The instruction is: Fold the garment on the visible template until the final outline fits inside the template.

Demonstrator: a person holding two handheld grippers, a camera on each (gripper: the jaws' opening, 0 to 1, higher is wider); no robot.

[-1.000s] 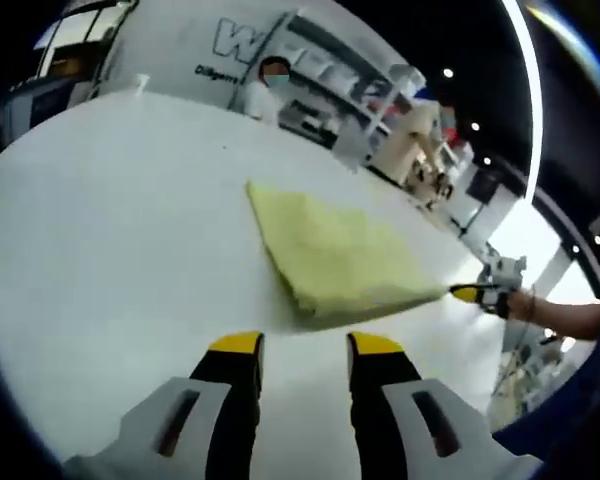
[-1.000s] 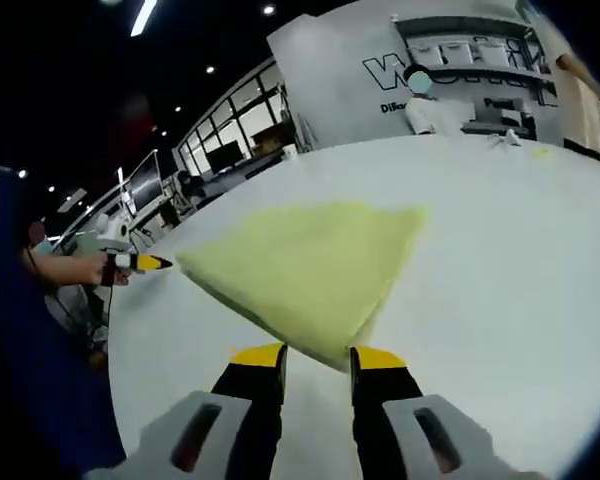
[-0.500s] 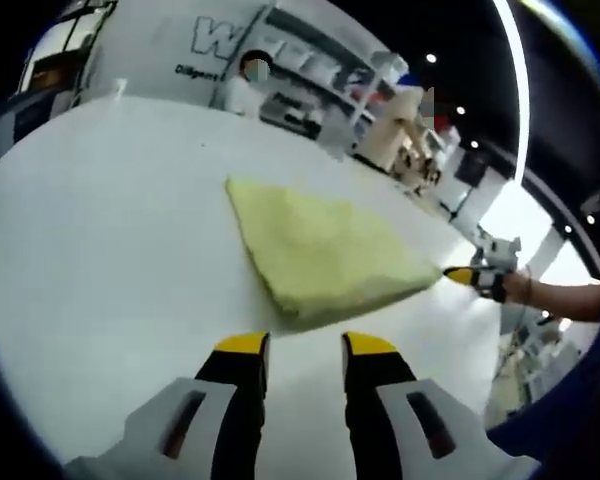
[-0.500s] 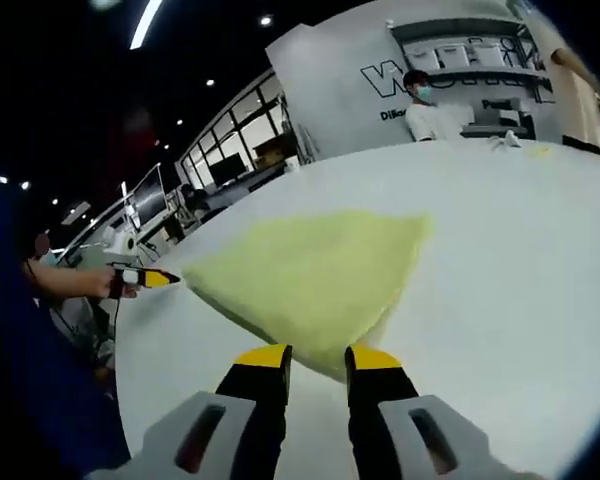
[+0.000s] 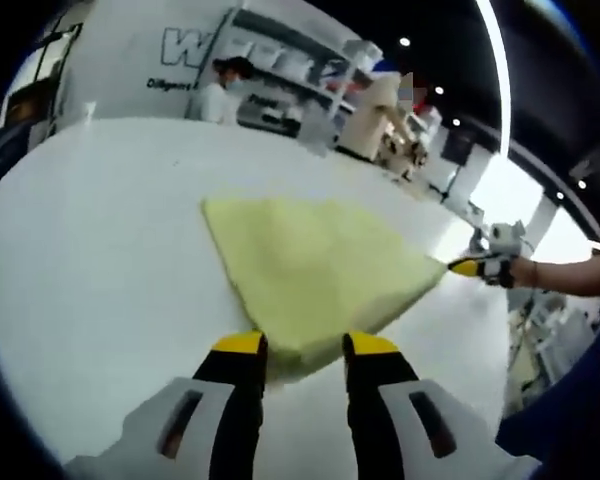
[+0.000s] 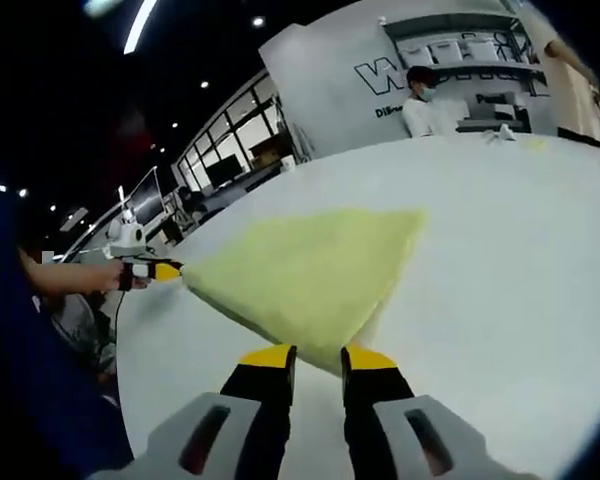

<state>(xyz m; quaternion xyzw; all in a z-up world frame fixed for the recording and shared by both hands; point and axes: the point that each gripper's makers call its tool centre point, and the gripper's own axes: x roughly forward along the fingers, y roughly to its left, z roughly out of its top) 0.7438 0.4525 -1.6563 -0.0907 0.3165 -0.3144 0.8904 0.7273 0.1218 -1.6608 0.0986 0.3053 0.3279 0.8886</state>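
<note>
A folded pale-yellow cloth garment (image 5: 315, 270) was seen lying flat on the round white worktop (image 5: 90, 230), one corner at each gripper. The left gripper (image 5: 300, 345) was held narrowly parted with a near corner between its yellow tips. The right gripper (image 6: 308, 355) was likewise narrowly parted at the opposite corner; actual grip could not be told for either.

A large "W" begins cut-off lettering on the white back wall (image 6: 325, 90); nothing else is legible.
</note>
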